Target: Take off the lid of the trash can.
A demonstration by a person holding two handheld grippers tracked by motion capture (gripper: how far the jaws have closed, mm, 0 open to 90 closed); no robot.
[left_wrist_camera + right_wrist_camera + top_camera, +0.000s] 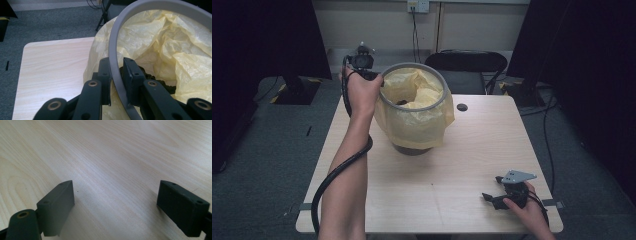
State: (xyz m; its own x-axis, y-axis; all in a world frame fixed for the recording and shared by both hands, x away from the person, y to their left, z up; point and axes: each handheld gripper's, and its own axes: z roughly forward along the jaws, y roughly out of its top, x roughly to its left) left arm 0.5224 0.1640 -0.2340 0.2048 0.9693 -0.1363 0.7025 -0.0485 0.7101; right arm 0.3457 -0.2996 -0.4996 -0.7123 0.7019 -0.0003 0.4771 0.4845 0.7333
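Left gripper clamped on bin rim; right gripper idle on table.

The table [452,165] carries a grey bin [414,102] at its far centre, lined with a yellow bag [422,122] that folds out over the rim and hangs down the outside. The left gripper [115,72] sits at the bin's left edge, one jaw outside and one inside, both closed against the grey rim [113,50] with bag film beside them. The right gripper [116,202] lies low over bare wood at the near right corner, well apart from the bin, jaws spread wide with nothing between them.
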